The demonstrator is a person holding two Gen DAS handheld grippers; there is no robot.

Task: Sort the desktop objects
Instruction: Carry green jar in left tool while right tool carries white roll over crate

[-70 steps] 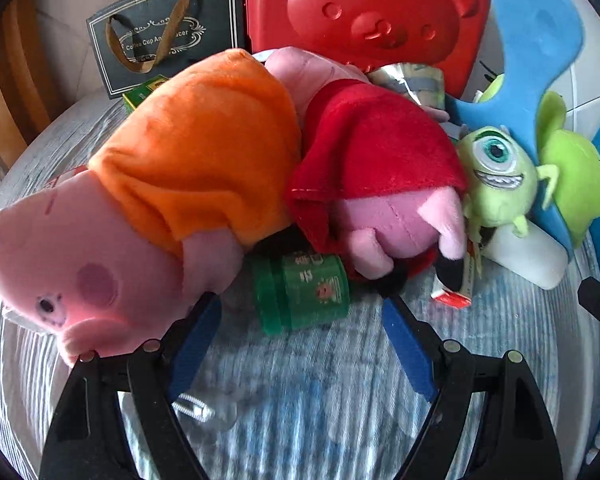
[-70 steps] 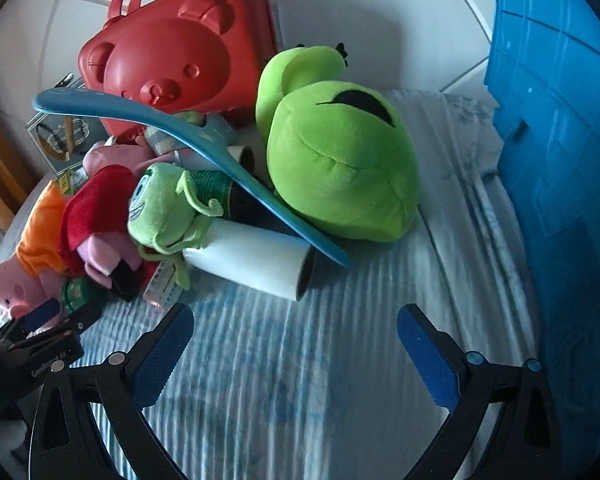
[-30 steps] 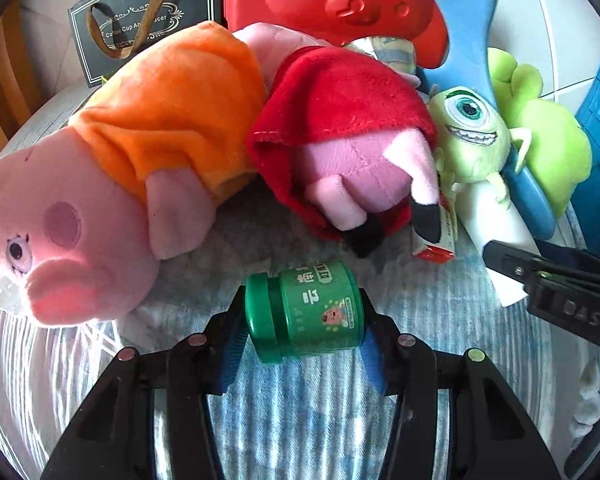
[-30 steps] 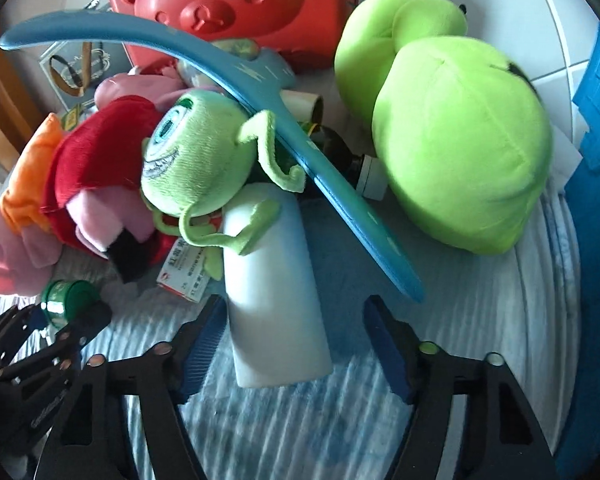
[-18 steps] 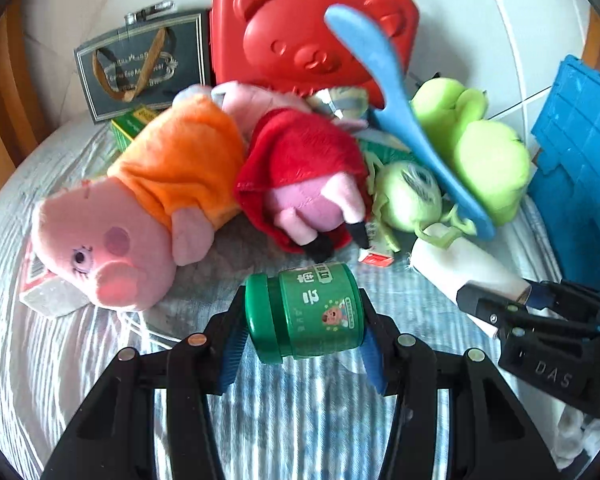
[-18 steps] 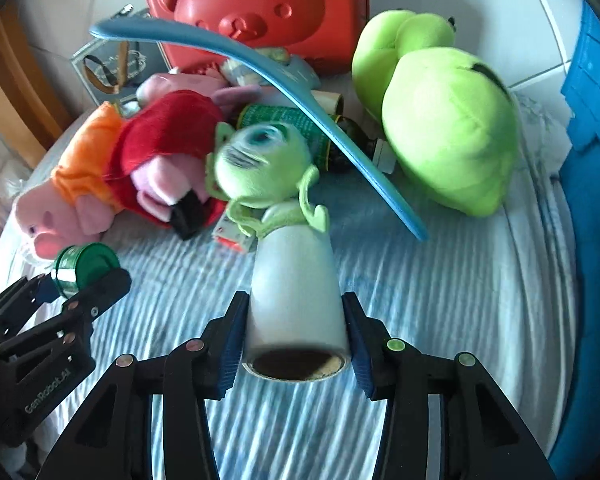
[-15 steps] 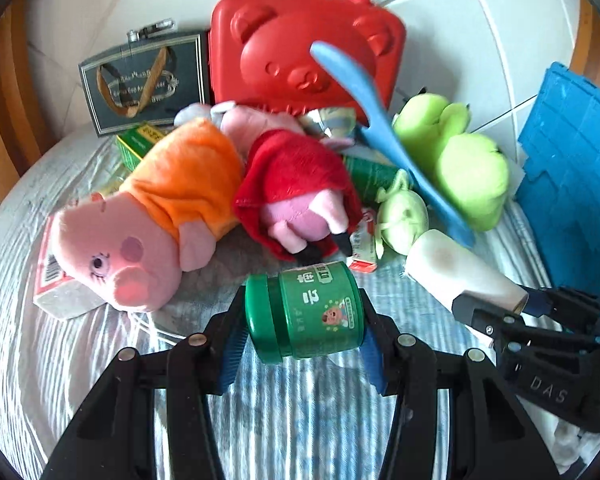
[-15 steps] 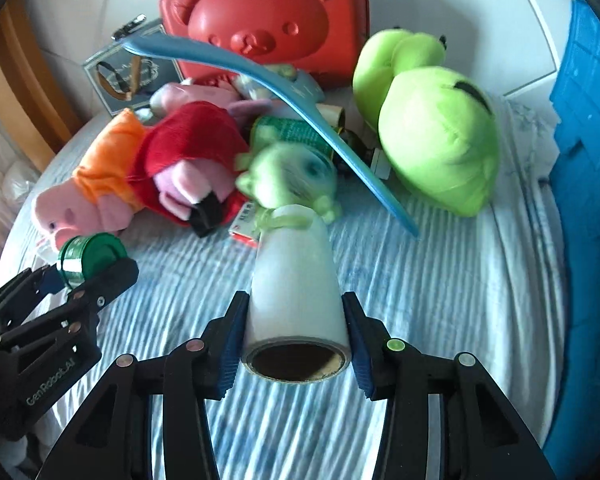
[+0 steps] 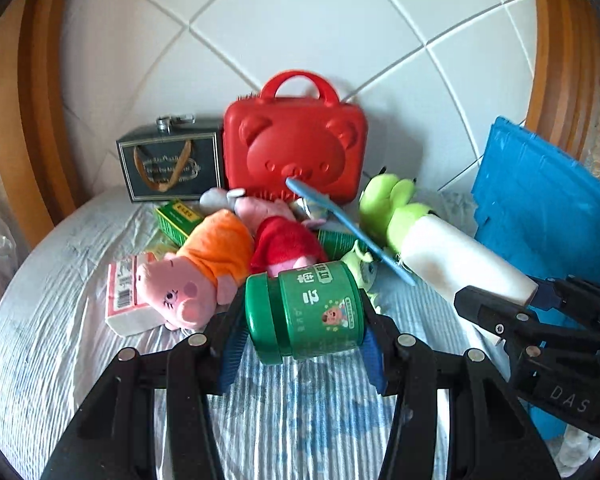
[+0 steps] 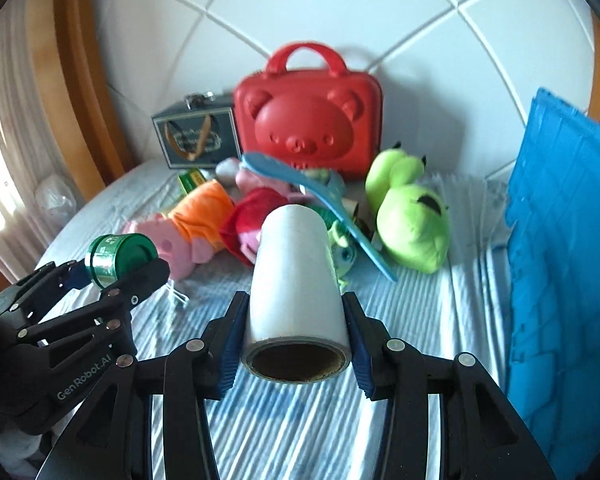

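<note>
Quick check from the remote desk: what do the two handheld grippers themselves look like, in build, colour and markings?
Both are black plastic linkage frames with silver rivets and ribbed blue pads on the fingers. The left gripper bears pale "GenRobot.AI" lettering on its side, seen from the right wrist camera. The right gripper shows "DAS" lettering in the left wrist view. No cables or sleeves are visible.

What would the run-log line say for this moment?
left gripper: shut on green jar | right gripper: shut on white roll | both clear of bedsheet

The crate (image 10: pixel 560 240) runs off the right edge; the jar (image 9: pixel 304 312) hides the small green plush (image 9: pixel 360 266), the bag's (image 9: pixel 172 166) print too small to read
</note>
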